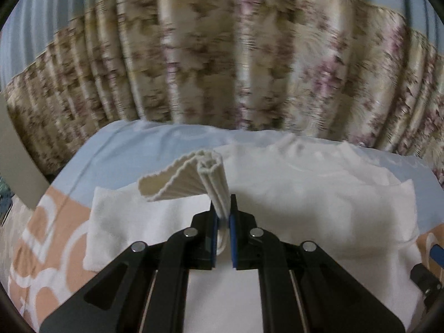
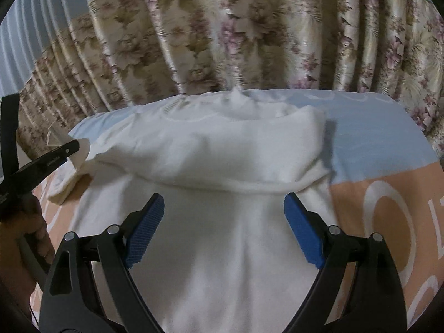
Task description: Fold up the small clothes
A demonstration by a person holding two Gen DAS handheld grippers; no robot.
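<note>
A white knitted garment [image 1: 305,194] lies spread on the bed, with one part folded over across its width [image 2: 222,149]. My left gripper [image 1: 222,216] is shut on a ribbed cuff [image 1: 191,177] of the garment and holds it lifted above the cloth. In the right wrist view the left gripper [image 2: 73,145] shows at the left edge, pinching that cuff [image 2: 80,152], with a hand [image 2: 36,233] below it. My right gripper [image 2: 224,222] stands open above the lower part of the garment, nothing between its blue pads [image 2: 144,230].
The bed cover [image 2: 388,166] is light blue and peach with white ring shapes. A floral pleated curtain [image 2: 249,41] hangs right behind the bed's far edge. Bare cover shows to the right of the garment [image 2: 374,127] and at the left [image 1: 55,236].
</note>
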